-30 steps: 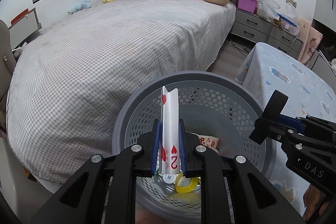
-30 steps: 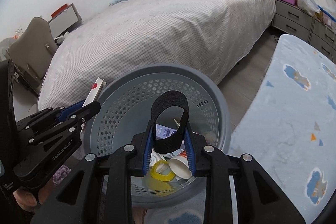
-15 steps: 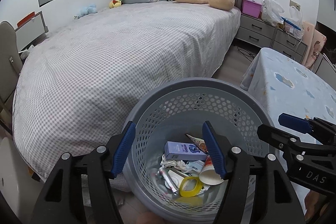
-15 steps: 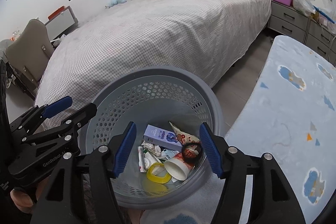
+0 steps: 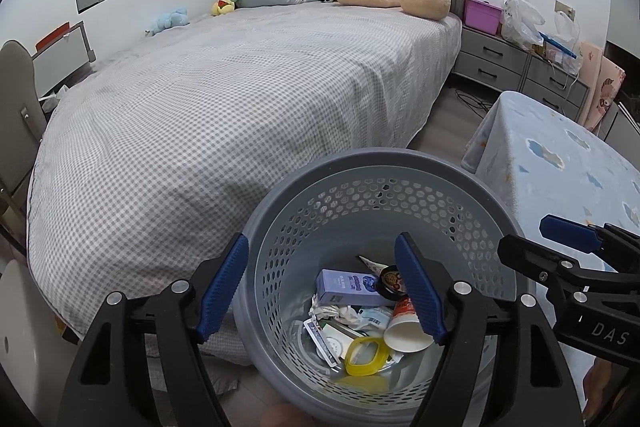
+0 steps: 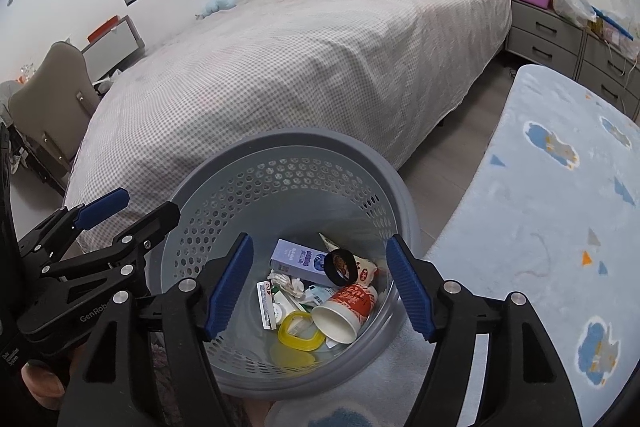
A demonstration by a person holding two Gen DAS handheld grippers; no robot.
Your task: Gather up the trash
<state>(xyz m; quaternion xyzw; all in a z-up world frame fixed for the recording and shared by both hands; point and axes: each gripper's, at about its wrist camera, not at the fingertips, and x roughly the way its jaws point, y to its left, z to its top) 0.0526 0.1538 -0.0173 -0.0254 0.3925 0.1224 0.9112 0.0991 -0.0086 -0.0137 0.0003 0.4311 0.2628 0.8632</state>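
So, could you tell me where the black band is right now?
In the right wrist view, the black band lies inside the grey basket, between the purple box and paper cup.

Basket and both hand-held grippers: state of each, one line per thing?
Basket: upright, partly filled with trash.
Paper cup: on its side in basket, mouth towards the camera.
Black ring: in basket, on the trash.
Purple box: lying flat in basket.
Left hand-held gripper: jaws opening, nothing between.
Right hand-held gripper: jaws opening, nothing between.
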